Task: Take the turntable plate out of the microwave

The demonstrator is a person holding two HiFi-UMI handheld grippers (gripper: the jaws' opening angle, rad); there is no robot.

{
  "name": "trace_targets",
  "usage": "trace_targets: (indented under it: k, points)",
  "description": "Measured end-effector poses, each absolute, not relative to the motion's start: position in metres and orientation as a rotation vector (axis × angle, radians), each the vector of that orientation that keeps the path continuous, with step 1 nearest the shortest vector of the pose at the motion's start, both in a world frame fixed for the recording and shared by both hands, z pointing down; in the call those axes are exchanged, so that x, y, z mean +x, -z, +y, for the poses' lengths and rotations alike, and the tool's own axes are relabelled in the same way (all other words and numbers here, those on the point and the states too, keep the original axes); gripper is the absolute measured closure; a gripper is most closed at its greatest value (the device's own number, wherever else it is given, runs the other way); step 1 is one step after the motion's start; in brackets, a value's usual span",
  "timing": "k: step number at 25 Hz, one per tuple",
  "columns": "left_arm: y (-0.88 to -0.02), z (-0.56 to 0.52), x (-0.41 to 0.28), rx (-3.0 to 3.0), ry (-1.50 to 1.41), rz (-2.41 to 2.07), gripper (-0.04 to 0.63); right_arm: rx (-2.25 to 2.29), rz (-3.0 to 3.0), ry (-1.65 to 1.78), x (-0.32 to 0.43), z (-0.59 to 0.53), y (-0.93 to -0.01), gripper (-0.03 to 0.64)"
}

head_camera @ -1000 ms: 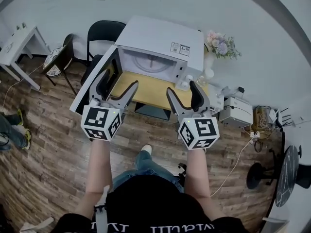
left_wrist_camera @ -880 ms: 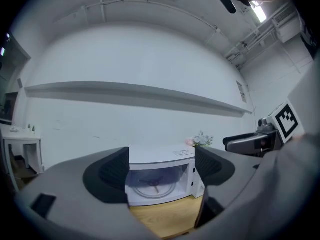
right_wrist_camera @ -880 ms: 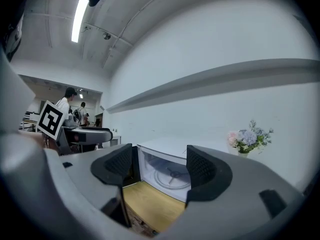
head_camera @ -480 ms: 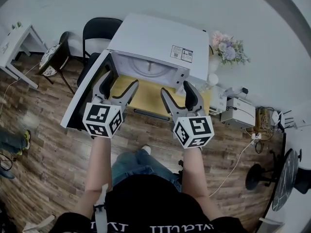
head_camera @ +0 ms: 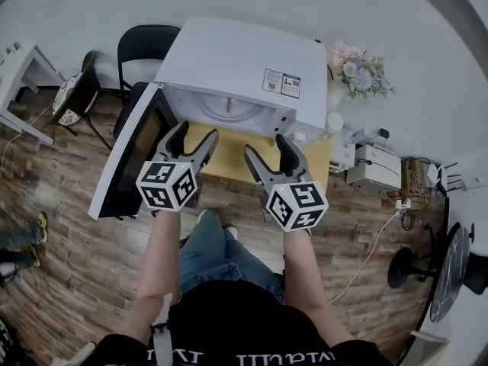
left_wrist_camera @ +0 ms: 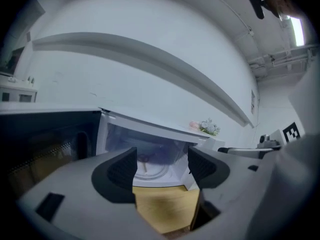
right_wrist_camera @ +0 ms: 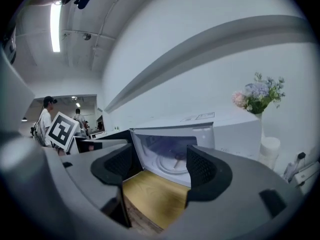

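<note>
Turntable plate (head_camera: 229,107) lies flat inside open microwave (head_camera: 242,56), one o'clock from left gripper (head_camera: 196,132), eleven from right gripper (head_camera: 265,145); both empty, jaws apart, left's just narrowing

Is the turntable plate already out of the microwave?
No: the right gripper view shows the turntable plate lying on the floor inside the open microwave.

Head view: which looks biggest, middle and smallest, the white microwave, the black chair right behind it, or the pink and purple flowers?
1. White boxy microwave: biggest by far.
2. Black chair: partly hidden behind the microwave.
3. Pink and purple flower bunch: smallest.
</note>
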State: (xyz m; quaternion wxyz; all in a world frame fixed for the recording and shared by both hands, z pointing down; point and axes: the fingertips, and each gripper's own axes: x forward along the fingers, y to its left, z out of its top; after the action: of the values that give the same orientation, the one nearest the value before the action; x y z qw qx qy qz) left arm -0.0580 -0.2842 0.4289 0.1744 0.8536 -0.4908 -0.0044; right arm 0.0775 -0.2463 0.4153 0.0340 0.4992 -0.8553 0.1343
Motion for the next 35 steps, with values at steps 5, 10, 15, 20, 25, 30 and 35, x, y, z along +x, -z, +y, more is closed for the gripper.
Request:
trace_targets:
  k: [5, 10, 15, 20, 25, 30, 35]
  points:
    - [-0.454, -0.307, -0.054, 2.361, 0.014, -1.31, 0.279, 1.541, -2.617, -0.573, 0.07, -0.258, -0.44, 0.262]
    - [-0.485, -0.33, -0.05, 2.279, 0.012, -1.239, 0.284, 1.591, -2.576, -0.671, 0.07, -0.27, -0.46, 0.262]
    - [-0.518, -0.354, -0.044, 2.202, 0.011, -1.185, 0.284, 1.627, -2.566, -0.695, 0.068, -0.285, -0.476, 0.262]
    - [-0.545, -0.368, -0.039, 2.14, 0.003, -1.14, 0.284, 1.619, -2.557, -0.722, 0.062, -0.29, -0.493, 0.262]
    - [-0.56, -0.38, -0.034, 2.019, 0.083, -1.068, 0.284, 1.619, -2.537, -0.74, 0.059, -0.29, -0.497, 0.262]
    - [-0.571, -0.386, -0.03, 1.923, 0.118, -1.031, 0.284, 1.63, -2.509, -0.758, 0.06, -0.288, -0.501, 0.262]
    - [-0.575, -0.395, -0.031, 1.818, 0.239, -1.024, 0.284, 1.641, -2.487, -0.76, 0.065, -0.286, -0.503, 0.262]
